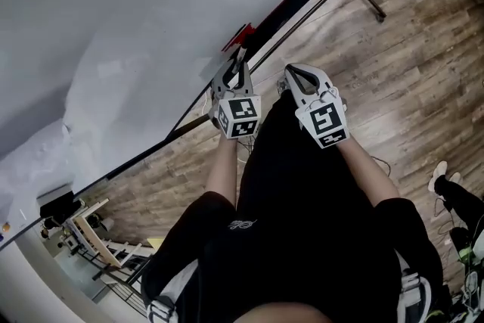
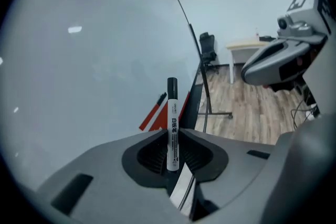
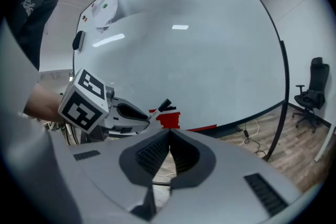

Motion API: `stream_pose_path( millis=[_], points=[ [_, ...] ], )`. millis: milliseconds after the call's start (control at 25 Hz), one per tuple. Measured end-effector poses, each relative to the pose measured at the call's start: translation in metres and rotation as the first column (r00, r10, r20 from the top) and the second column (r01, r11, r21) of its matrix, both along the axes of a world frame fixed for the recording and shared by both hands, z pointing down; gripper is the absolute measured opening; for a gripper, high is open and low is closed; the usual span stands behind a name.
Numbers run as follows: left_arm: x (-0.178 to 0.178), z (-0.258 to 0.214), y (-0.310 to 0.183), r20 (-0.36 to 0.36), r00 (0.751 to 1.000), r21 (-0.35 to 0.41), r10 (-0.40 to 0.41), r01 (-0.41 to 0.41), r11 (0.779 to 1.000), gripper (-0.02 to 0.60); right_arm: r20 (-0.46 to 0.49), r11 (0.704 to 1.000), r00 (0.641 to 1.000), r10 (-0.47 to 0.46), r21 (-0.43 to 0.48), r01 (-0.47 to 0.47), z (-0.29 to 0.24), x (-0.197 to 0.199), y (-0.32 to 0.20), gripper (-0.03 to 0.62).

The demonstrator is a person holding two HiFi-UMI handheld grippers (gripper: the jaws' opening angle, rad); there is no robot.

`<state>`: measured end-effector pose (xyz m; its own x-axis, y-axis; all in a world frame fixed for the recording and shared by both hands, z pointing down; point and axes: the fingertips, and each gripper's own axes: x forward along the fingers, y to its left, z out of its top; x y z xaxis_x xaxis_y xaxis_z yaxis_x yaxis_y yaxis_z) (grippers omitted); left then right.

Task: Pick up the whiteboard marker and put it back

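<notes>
Nearest: torso (image 1: 302, 238) in a black shirt, filling the near edge of the head view. Far left was the whiteboard (image 1: 113, 26), with a red piece (image 1: 240, 35) on its lower rail. Right of that, left gripper (image 1: 235, 70) was clamped on the whiteboard marker (image 2: 172, 123). Pads pinched its lower barrel, black cap pointing away, and the marker was off the board, on the near side of the red piece. Just beside it on the right, right gripper (image 1: 293, 76) had its jaws fully together with nothing between them.

My read: pick-up was done, put-back pending. Next move probably called for carrying the marker to the rail by the red piece, seating it, then releasing. Couldn't tell if the red piece was the holder.
</notes>
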<state>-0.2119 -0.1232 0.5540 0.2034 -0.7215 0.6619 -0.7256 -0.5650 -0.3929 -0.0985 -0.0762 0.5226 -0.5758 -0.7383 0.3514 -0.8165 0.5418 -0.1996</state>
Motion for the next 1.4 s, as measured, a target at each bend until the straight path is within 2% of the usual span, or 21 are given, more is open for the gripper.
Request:
stream_pose_path(
  millis=[80, 160, 240, 320, 400, 560, 760, 920, 960, 1000, 1040, 1160, 1400],
  points=[
    [0.008, -0.016, 0.001, -0.094, 0.996, 0.037, -0.010, 0.013, 0.999, 0.064, 0.017, 1.000, 1.000, -0.002, 0.012, 0.001, -0.008, 0.002, -0.003, 0.003],
    [0.018, -0.033, 0.004, -0.204, 0.979, 0.067, -0.007, 0.021, 0.997, 0.064, 0.042, 1.000, 0.999, -0.002, 0.025, 0.001, -0.017, 0.002, -0.004, 0.003],
    [0.027, -0.049, 0.010, -0.345, 0.939, 0.080, -0.007, 0.037, 0.996, 0.064, 0.078, 0.999, 0.997, -0.002, 0.041, -0.001, -0.028, 0.004, -0.004, 0.003],
    [0.034, -0.063, 0.015, -0.472, 0.882, 0.087, -0.015, 0.063, 0.994, 0.064, 0.126, 0.998, 0.992, -0.005, 0.059, -0.002, -0.041, 0.007, -0.004, 0.003],
    [0.040, -0.072, 0.020, -0.534, 0.845, 0.104, -0.009, 0.076, 0.992, 0.066, 0.171, 0.997, 0.985, -0.017, 0.082, 0.003, -0.054, 0.010, -0.002, 0.003],
    [0.062, -0.078, 0.028, -0.559, 0.828, 0.135, 0.043, 0.040, 0.990, 0.064, 0.198, 0.992, 0.980, -0.030, 0.125, 0.005, -0.074, 0.018, -0.002, 0.003],
    [0.086, -0.088, 0.032, -0.559, 0.820, 0.185, 0.126, -0.025, 0.982, 0.064, 0.202, 0.989, 0.979, 0.008, 0.142, -0.038, -0.083, 0.034, -0.004, 0.003],
    [0.101, -0.096, 0.033, -0.585, 0.790, 0.207, 0.184, -0.074, 0.976, 0.064, 0.229, 0.984, 0.973, -0.030, 0.179, -0.012, -0.098, 0.037, -0.002, 0.008],
    [0.106, -0.098, 0.034, -0.590, 0.782, 0.214, 0.201, -0.089, 0.973, 0.066, 0.230, 0.983, 0.972, -0.053, 0.183, 0.010, -0.100, 0.035, 0.000, 0.053],
    [0.111, -0.099, 0.036, -0.594, 0.774, 0.221, 0.220, -0.106, 0.969, 0.066, 0.226, 0.983, 0.971, -0.073, 0.181, 0.032, -0.101, 0.033, 0.001, 0.125],
    [0.117, -0.101, 0.038, -0.600, 0.762, 0.230, 0.242, -0.125, 0.965, 0.064, 0.218, 0.983, 0.972, -0.088, 0.177, 0.049, -0.101, 0.032, 0.001, 0.143],
    [0.133, -0.104, 0.043, -0.614, 0.731, 0.250, 0.298, -0.178, 0.952, 0.066, 0.212, 0.984, 0.973, -0.096, 0.167, 0.061, -0.101, 0.035, 0.001, 0.143],
    [0.151, -0.108, 0.051, -0.628, 0.696, 0.259, 0.349, -0.236, 0.937, 0.064, 0.215, 0.990, 0.976, -0.043, 0.143, 0.012, -0.097, 0.048, -0.002, 0.143]
  ],
)
